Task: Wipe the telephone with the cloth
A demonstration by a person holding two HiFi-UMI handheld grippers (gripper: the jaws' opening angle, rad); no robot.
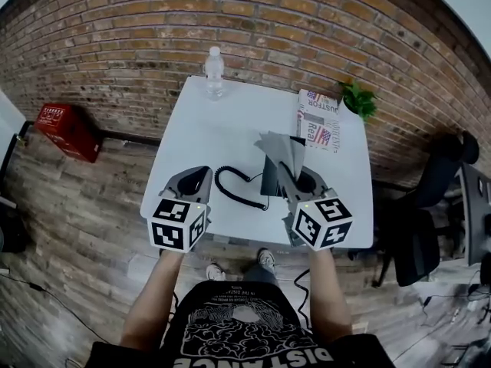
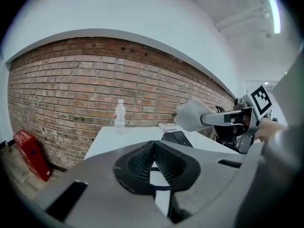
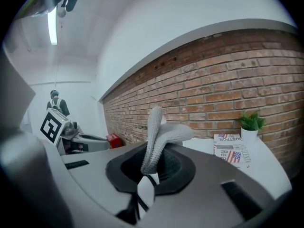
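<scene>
A black telephone (image 1: 270,177) with a coiled cord (image 1: 234,187) sits at the middle of the white table (image 1: 215,136). My right gripper (image 1: 284,167) hovers just over it, shut on a grey cloth (image 1: 281,149) that sticks up past the jaws. The pinched cloth (image 3: 159,136) fills the middle of the right gripper view, held at the right gripper's tips (image 3: 149,167). My left gripper (image 1: 198,176) is left of the cord near the front edge, shut with nothing in it (image 2: 154,144). The left gripper view shows the telephone (image 2: 175,137) and the cloth (image 2: 190,115).
A water bottle (image 1: 214,71) stands at the table's back edge. At the back right are a magazine (image 1: 318,119) and a small plant (image 1: 359,98). A red box (image 1: 69,129) lies on the floor left; an office chair (image 1: 430,205) stands right.
</scene>
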